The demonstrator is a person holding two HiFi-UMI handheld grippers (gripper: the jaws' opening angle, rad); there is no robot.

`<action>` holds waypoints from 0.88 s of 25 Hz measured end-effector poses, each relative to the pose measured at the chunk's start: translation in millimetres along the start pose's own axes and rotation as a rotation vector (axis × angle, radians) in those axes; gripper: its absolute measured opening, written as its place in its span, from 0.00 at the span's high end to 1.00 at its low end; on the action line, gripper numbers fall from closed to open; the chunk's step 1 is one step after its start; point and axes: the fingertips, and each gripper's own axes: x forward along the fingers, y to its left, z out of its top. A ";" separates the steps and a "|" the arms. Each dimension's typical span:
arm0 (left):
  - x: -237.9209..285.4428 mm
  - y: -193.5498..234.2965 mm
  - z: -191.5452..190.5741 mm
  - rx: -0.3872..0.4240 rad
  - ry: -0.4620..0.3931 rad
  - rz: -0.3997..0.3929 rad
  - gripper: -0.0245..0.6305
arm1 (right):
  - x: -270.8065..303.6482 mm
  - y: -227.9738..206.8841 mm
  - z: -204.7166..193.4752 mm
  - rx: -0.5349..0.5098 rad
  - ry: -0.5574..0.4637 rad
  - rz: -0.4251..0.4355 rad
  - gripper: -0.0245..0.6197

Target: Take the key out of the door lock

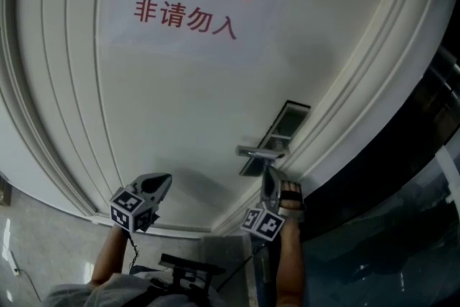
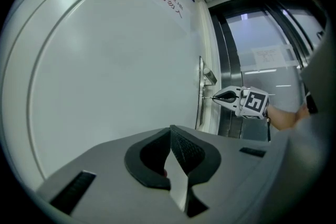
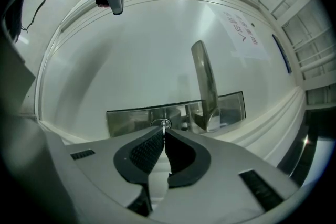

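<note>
White door (image 1: 180,104) carries a steel lock plate (image 3: 126,117) and handle (image 3: 205,81). Right tongs (image 3: 164,132) are clamped on the key (image 3: 164,124), which sits in the lock on the plate. Left tongs (image 2: 171,131) are closed together, empty, held off left of the lock.

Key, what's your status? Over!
Right gripper shut on key, key in the lock plate. Left gripper shut, empty, away from the lock plate. Door handle beside it, not blocking.
</note>
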 end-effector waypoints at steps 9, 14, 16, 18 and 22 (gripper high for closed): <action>-12.0 5.7 0.2 -0.002 -0.004 0.021 0.96 | -1.0 -0.2 -0.1 0.000 0.018 0.019 0.93; -15.2 6.0 1.9 0.002 -0.006 0.023 0.96 | -1.8 -2.3 0.3 0.015 0.015 0.017 0.93; -15.9 6.2 1.7 0.001 -0.006 0.023 0.96 | -1.9 -3.7 0.3 0.007 0.018 0.011 0.93; -16.3 6.3 2.0 0.000 -0.007 0.022 0.96 | -2.1 -3.1 -0.2 0.014 0.015 0.009 0.93; -16.1 7.2 2.6 0.003 -0.006 0.019 0.96 | -2.3 -1.9 -0.8 0.024 0.016 0.011 0.93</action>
